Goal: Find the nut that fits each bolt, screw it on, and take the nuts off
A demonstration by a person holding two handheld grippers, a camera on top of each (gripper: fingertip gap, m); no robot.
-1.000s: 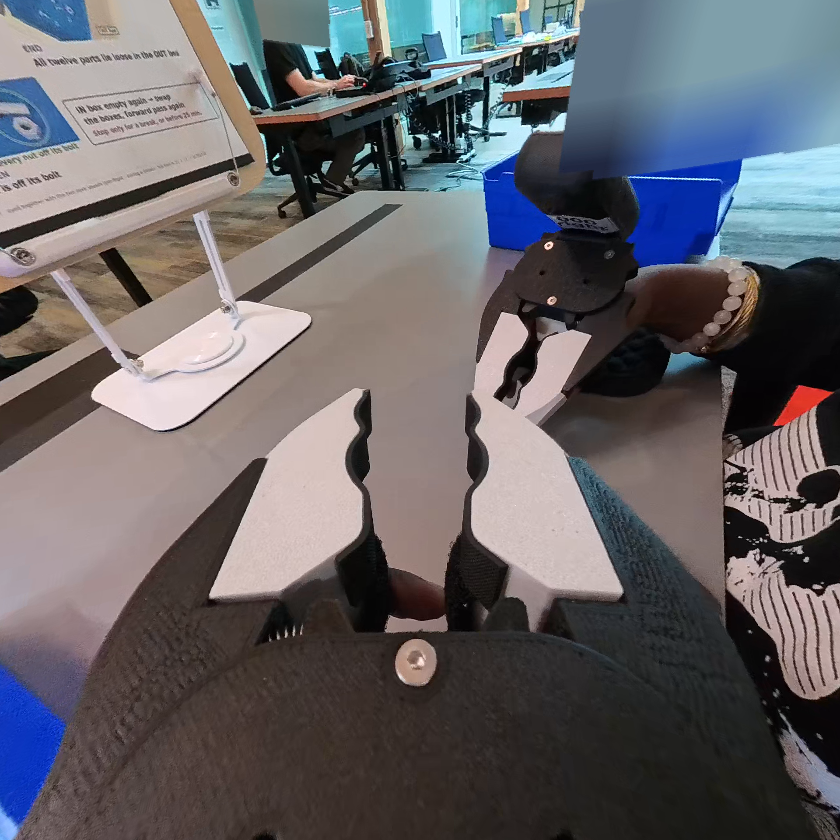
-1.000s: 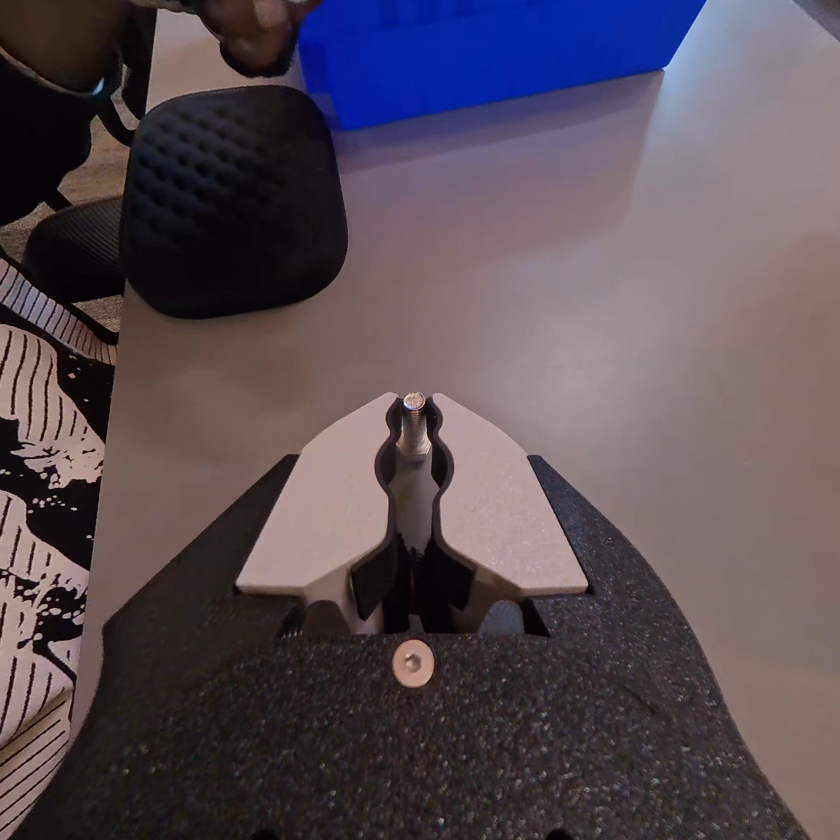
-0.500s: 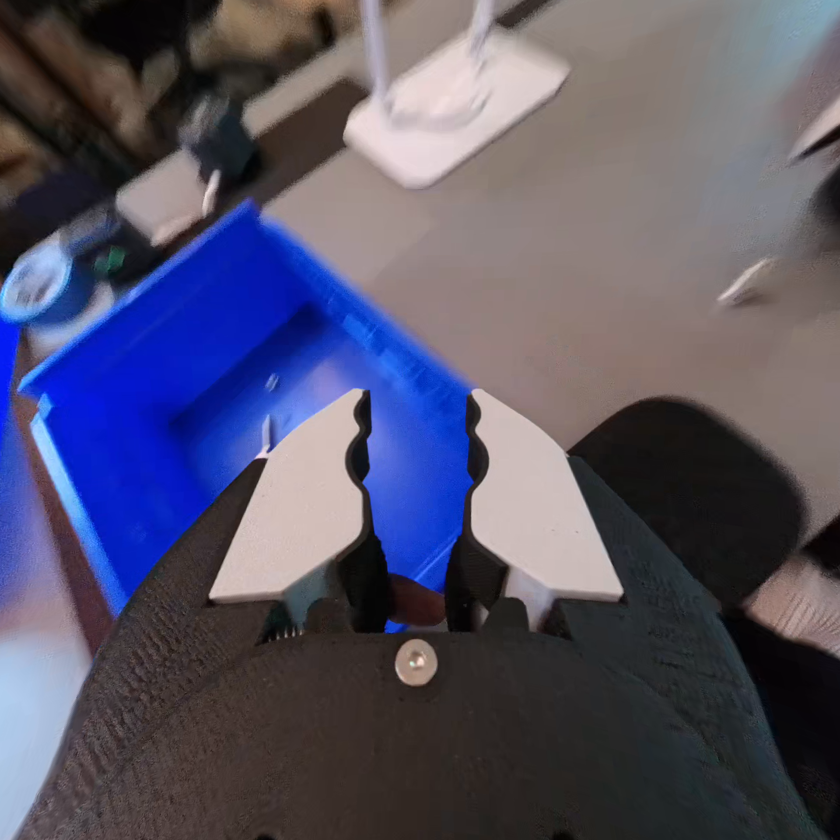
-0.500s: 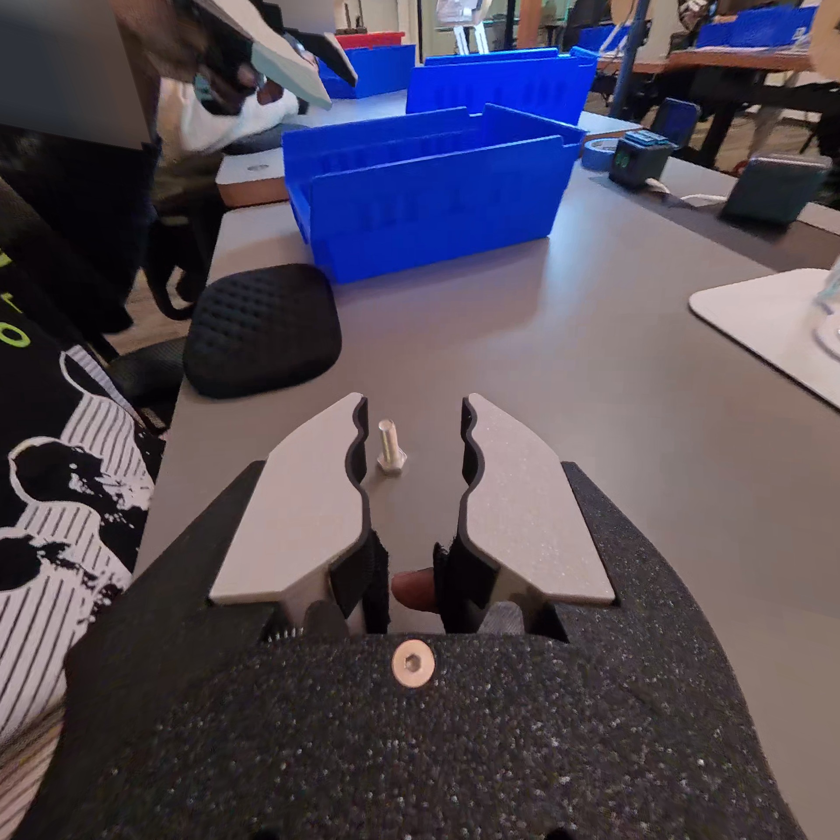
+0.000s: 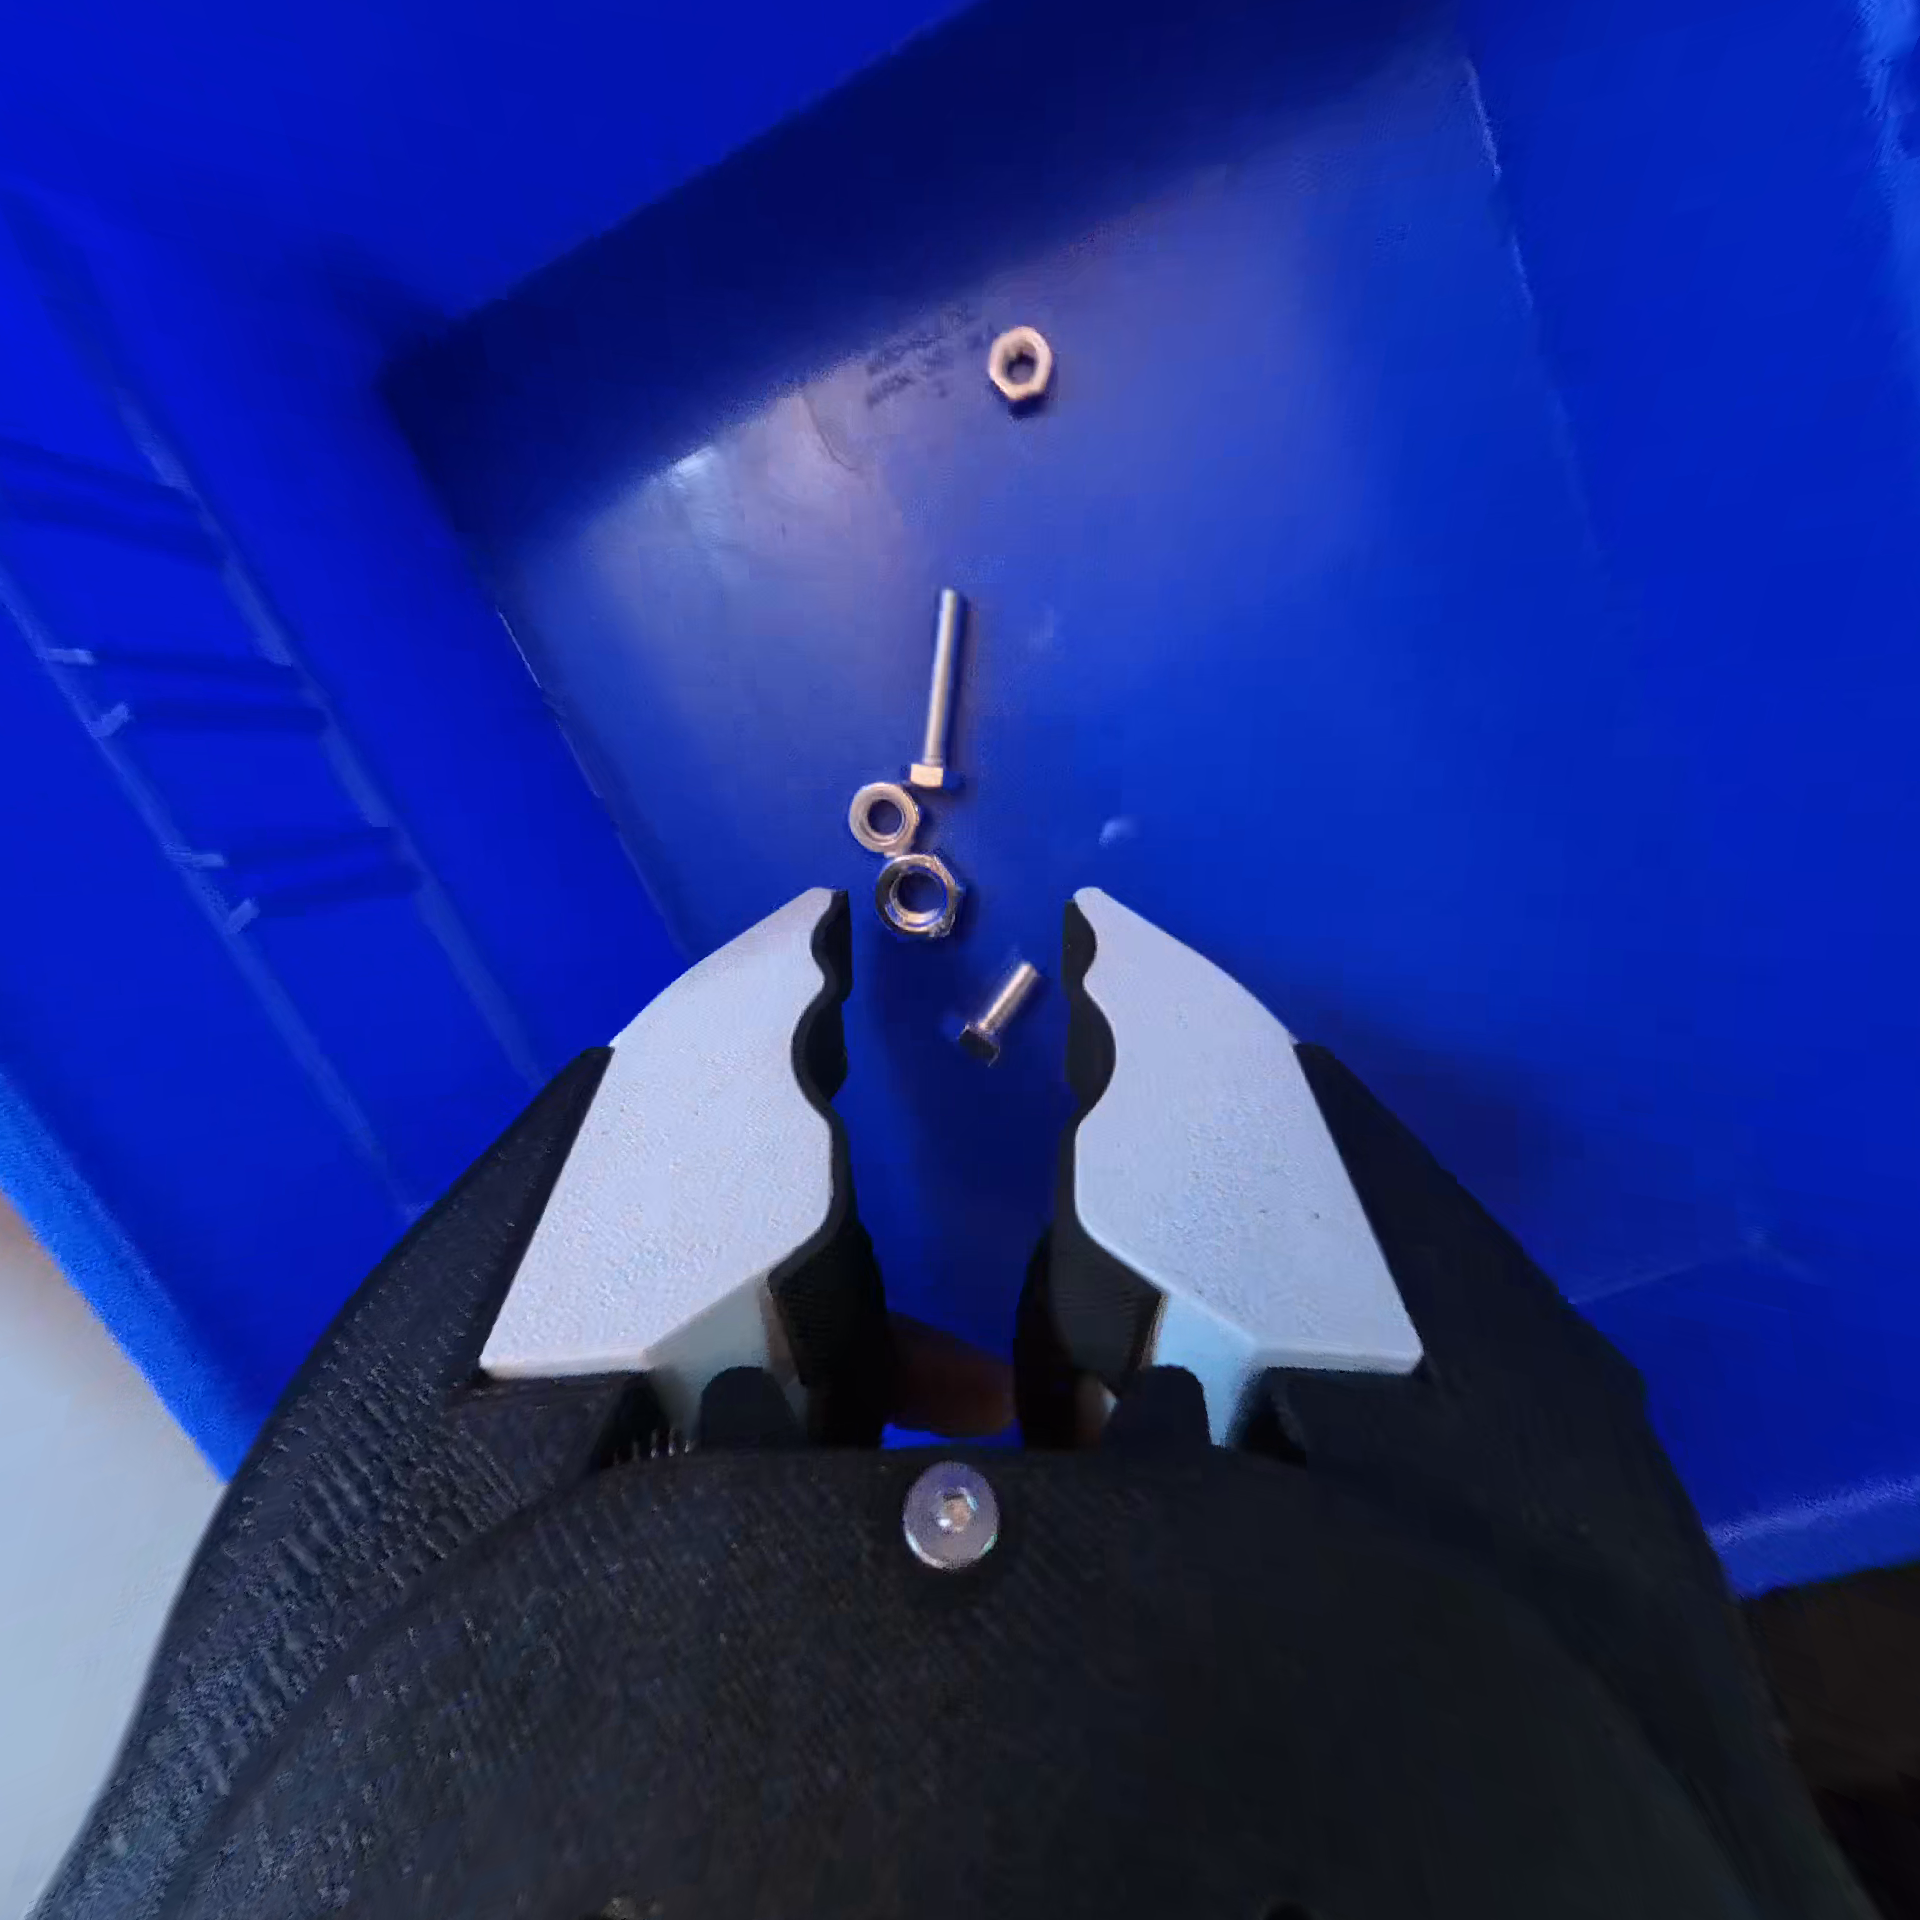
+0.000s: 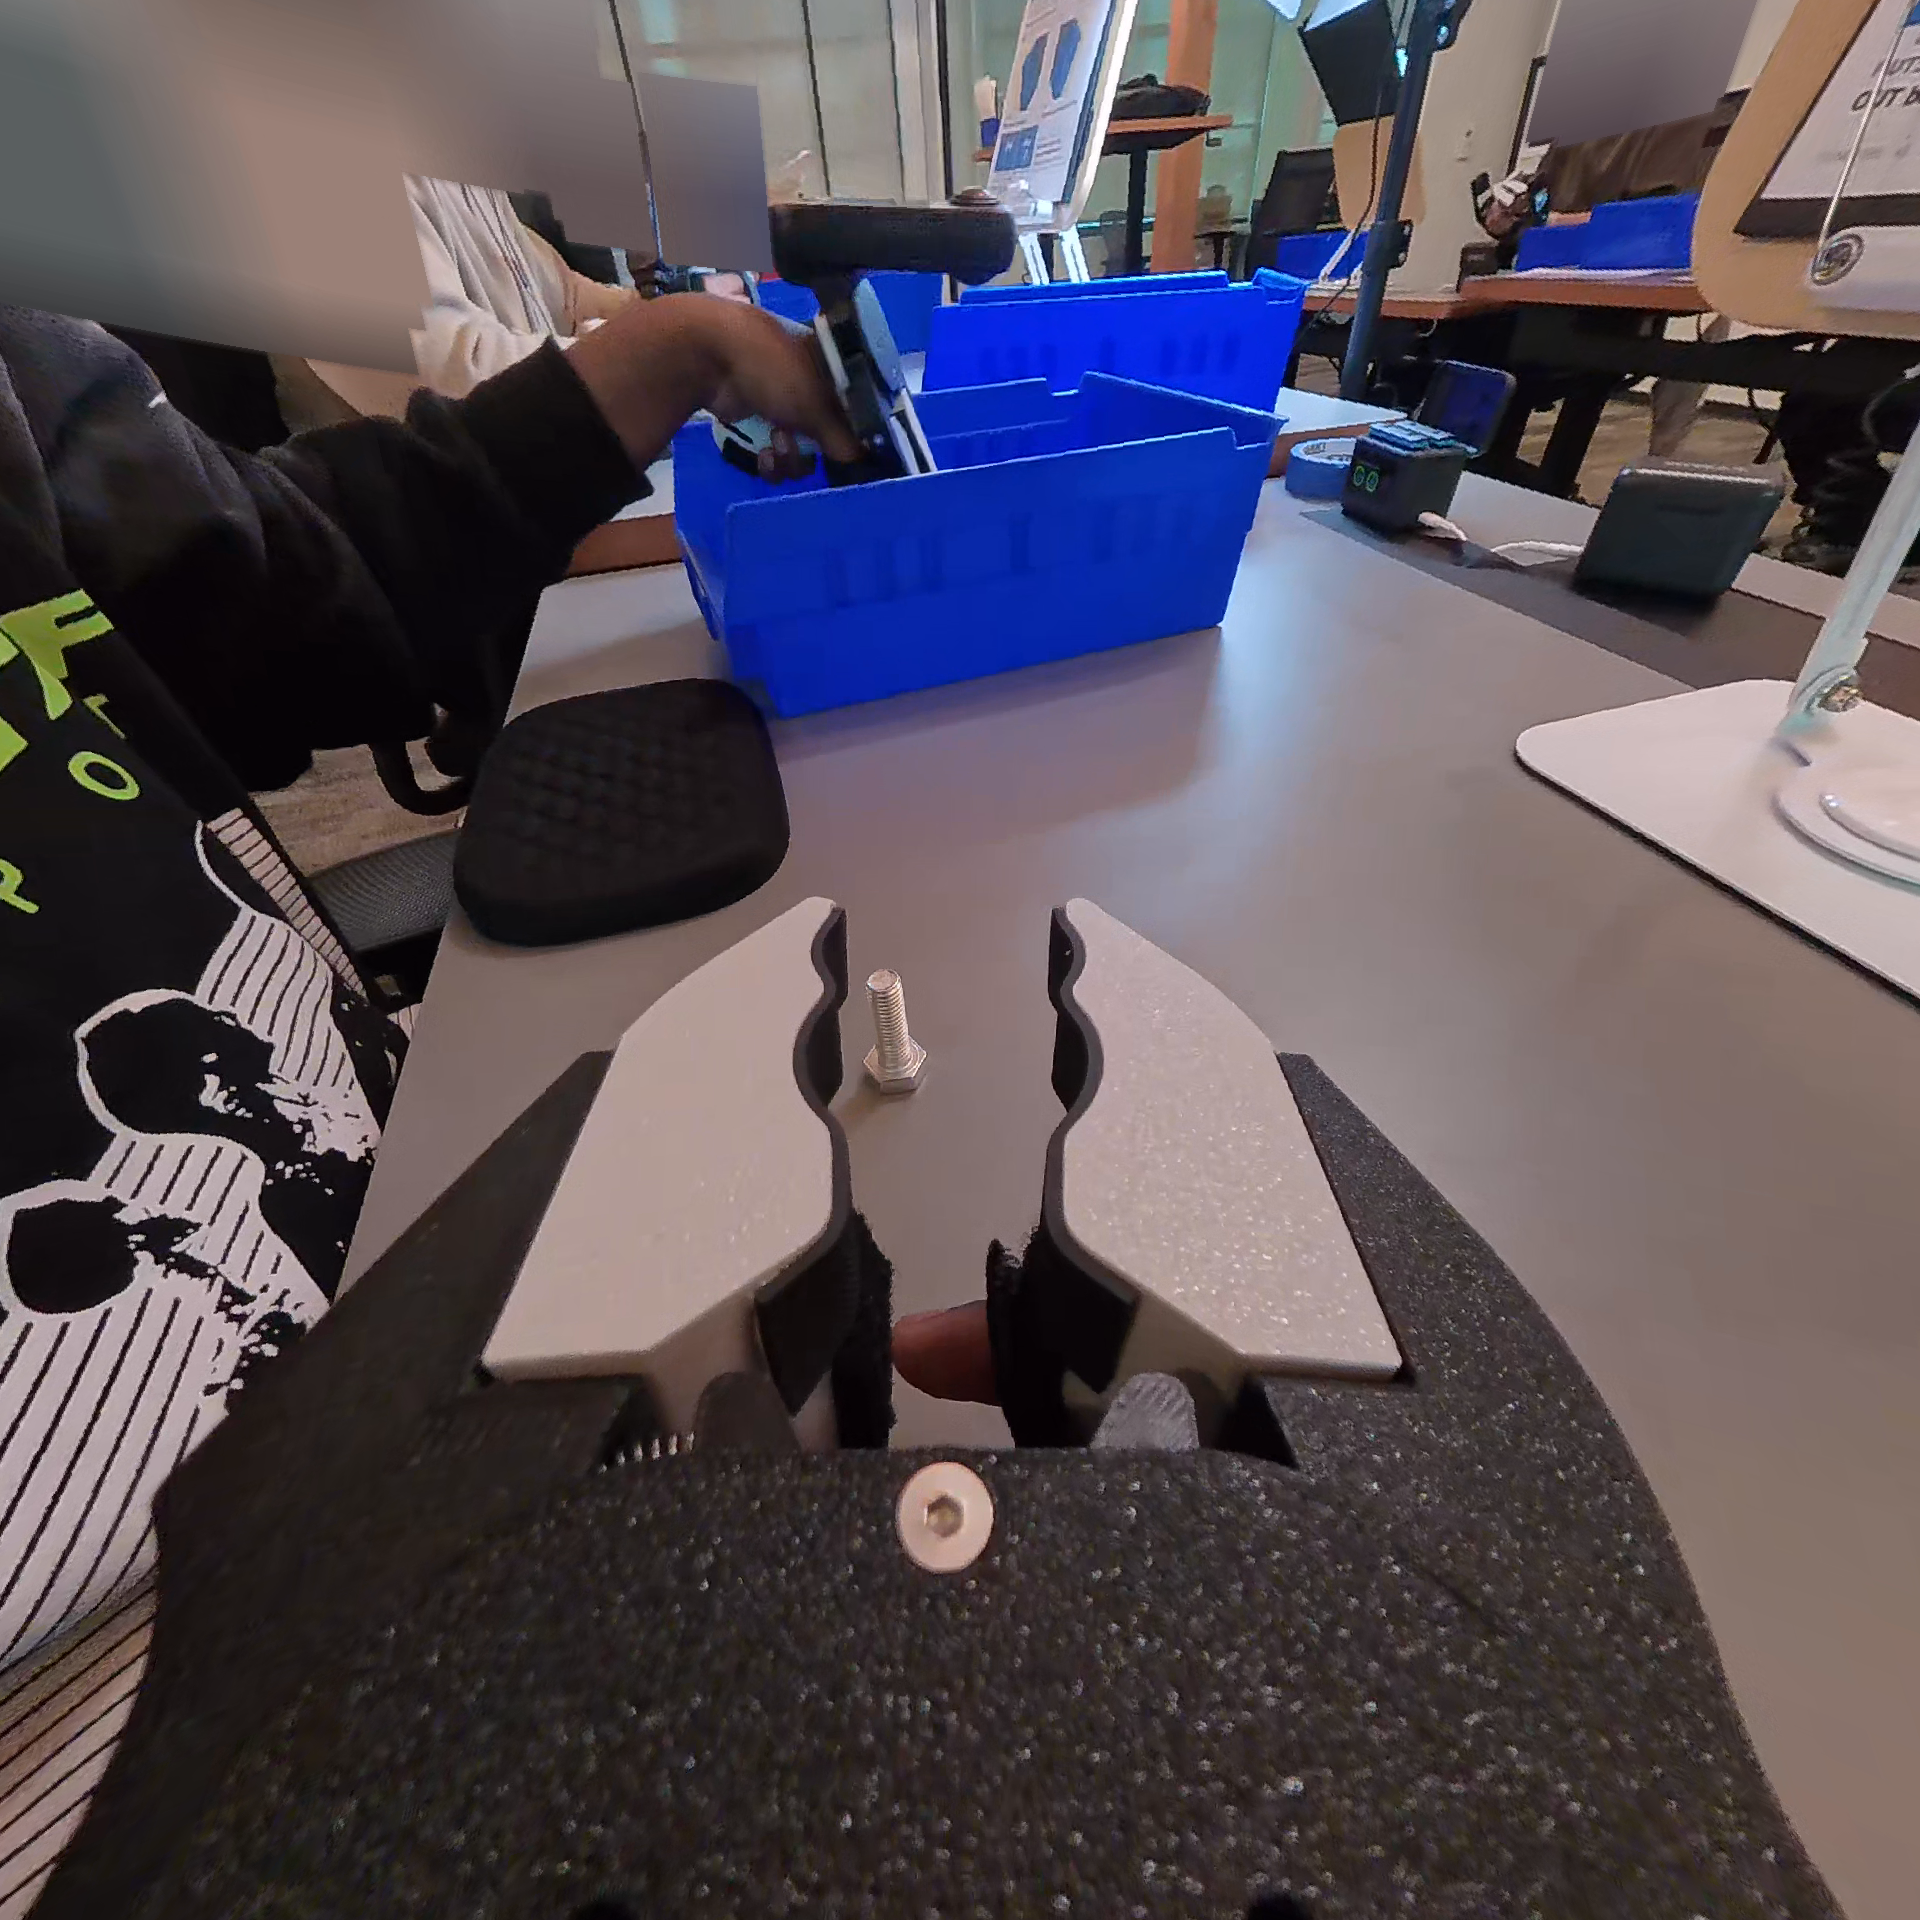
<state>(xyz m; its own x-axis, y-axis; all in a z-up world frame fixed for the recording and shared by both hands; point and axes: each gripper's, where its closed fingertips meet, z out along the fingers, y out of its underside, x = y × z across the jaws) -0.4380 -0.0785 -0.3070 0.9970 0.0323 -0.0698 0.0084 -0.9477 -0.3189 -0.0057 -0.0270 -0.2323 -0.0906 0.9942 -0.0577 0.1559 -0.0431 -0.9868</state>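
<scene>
Left wrist view showed the left gripper (image 5: 956, 914) spread wide and empty inside the blue bin (image 5: 312, 727); a short bolt (image 5: 997, 1010) lay between its tips, slanting up-right, two nuts (image 5: 916, 894) just ahead, a long bolt (image 5: 941, 686) beyond. The right gripper (image 6: 943, 935), likewise agape, framed an upright bolt (image 6: 891, 1031) on the grey table (image 6: 1351, 935), office desks behind
</scene>
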